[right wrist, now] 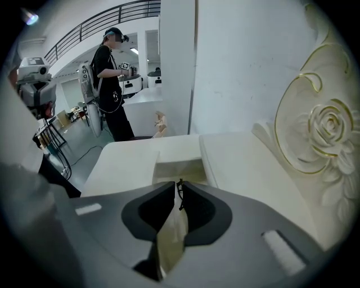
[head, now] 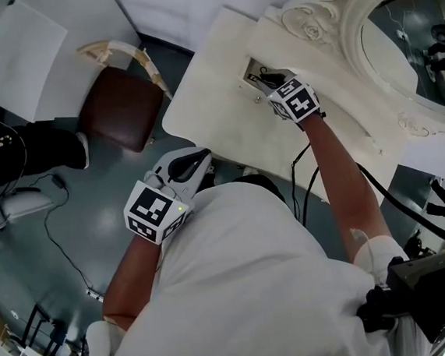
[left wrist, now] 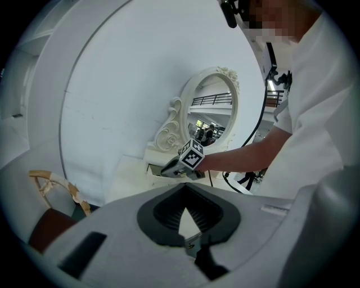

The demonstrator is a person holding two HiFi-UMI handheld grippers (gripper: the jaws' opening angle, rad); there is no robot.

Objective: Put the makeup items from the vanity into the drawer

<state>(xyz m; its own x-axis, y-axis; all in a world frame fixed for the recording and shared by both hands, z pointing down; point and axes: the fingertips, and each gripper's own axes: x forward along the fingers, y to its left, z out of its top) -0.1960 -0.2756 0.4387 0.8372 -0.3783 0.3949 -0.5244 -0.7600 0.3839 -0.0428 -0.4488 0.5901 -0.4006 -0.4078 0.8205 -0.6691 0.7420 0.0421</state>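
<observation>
— Right side?
— Your right gripper (right wrist: 178, 188) hangs over the open drawer (right wrist: 171, 169) set in the desk (head: 213, 80), beside the mirror (head: 404, 30). Its fingers pinch a thin dark item (right wrist: 179, 197), kind unclear.
— Left?
— Your left gripper (left wrist: 184, 190) is off the desk's front edge, fingertips pressed together, nothing between.

Counter (head: 217, 84): smooth cream paint, matt.
Mirror frame (head: 312, 14): carved, cream, faint gilt lines.
Chair seat (head: 122, 108): brown, leather-like, slight sheen.
Floor (head: 78, 226): grey, glossy.
</observation>
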